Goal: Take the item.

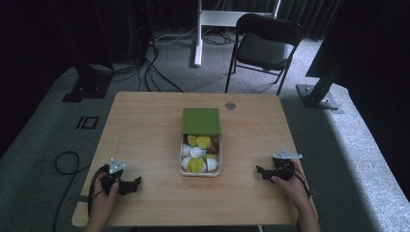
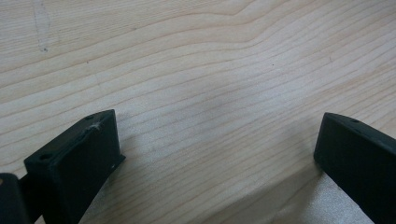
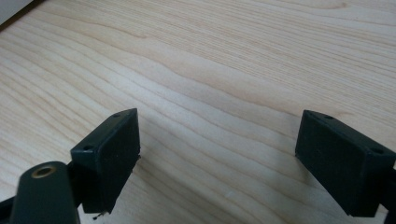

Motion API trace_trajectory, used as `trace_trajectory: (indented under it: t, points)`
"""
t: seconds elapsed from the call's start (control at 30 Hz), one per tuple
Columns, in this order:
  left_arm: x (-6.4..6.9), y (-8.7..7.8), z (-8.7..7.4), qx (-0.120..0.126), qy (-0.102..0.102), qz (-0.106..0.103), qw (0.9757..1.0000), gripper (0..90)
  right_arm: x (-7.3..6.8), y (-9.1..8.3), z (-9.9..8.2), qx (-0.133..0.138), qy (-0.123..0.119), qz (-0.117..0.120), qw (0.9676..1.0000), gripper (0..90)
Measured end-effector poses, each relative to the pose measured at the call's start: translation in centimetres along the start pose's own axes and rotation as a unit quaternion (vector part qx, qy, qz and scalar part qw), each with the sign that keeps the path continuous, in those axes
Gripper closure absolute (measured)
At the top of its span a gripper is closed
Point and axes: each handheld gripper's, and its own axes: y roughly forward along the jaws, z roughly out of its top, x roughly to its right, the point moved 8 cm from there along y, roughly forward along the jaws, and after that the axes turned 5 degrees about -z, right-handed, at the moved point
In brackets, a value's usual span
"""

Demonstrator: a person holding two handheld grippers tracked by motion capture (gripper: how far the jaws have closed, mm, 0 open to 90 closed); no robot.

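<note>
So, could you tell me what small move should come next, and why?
Probably bring the right tool inward toward the open box: both tools rest on the table with jaws spread wide and nothing held, the left tool equally idle, and the box's green lid is already off.

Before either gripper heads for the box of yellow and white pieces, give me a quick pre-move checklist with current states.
1. Left gripper jaws apart and holding nothing: ok.
2. Right gripper jaws apart and holding nothing: ok.
3. Box open, its green lid pushed to the far end, contents exposed: ok.
4. Bare table between each gripper and the box: ok.
5. Both grippers low on the near part of the table, one on each side of the box: ok.
6. Whether the pieces inside sit loose or wedged together: cannot tell.
</note>
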Motion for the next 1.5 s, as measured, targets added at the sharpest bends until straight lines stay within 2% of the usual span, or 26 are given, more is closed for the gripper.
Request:
trace_trajectory:
  t: [0.17, 0.33, 0.6, 0.63, 0.67, 0.83, 1.07, 1.1, 1.27, 1.5]
  points:
    - [0.0, 0.0, 0.0, 0.000, 0.000, 0.000, 1.0000, 1.3, -0.4, 0.0, 1.0, 0.005, 0.004, 0.006, 1.0000, 13.7]
    - [0.0, 0.0, 0.0, 0.000, 0.000, 0.000, 1.0000, 1.3, -1.1, -0.4, 2.7, 0.019, 0.010, 0.014, 0.9997, 13.7]
    - [0.0, 0.0, 0.0, 0.000, 0.000, 0.000, 1.0000, 1.3, -2.5, -1.3, 6.1, 0.049, -0.004, 0.030, 0.9983, 13.7]
    - [0.0, 0.0, 0.0, 0.000, 0.000, 0.000, 1.0000, 1.3, -2.5, -1.3, 6.1, 0.049, -0.004, 0.030, 0.9983, 13.7]
    - [0.0, 0.0, 0.0, 0.000, 0.000, 0.000, 1.0000, 1.3, -3.1, -1.5, 7.0, 0.057, -0.006, 0.038, 0.9976, 13.8]
    - [0.0, 0.0, 0.0, 0.000, 0.000, 0.000, 1.0000, 1.4, -4.5, -2.0, 8.8, 0.077, -0.005, 0.060, 0.9952, 13.7]
    - [0.0, 0.0, 0.0, 0.000, 0.000, 0.000, 1.0000, 1.4, -6.0, -2.2, 10.2, 0.088, -0.018, 0.071, 0.9935, 13.7]
    - [0.0, 0.0, 0.0, 0.000, 0.000, 0.000, 1.0000, 1.3, -6.6, -2.3, 10.8, 0.093, -0.023, 0.077, 0.9924, 13.7]
    - [0.0, 0.0, 0.0, 0.000, 0.000, 0.000, 1.0000, 1.3, -8.1, -2.8, 11.9, 0.105, -0.032, 0.093, 0.9896, 13.8]
    - [0.0, 0.0, 0.0, 0.000, 0.000, 0.000, 1.0000, 1.3, -10.2, -3.4, 12.9, 0.115, -0.049, 0.108, 0.9863, 13.8]
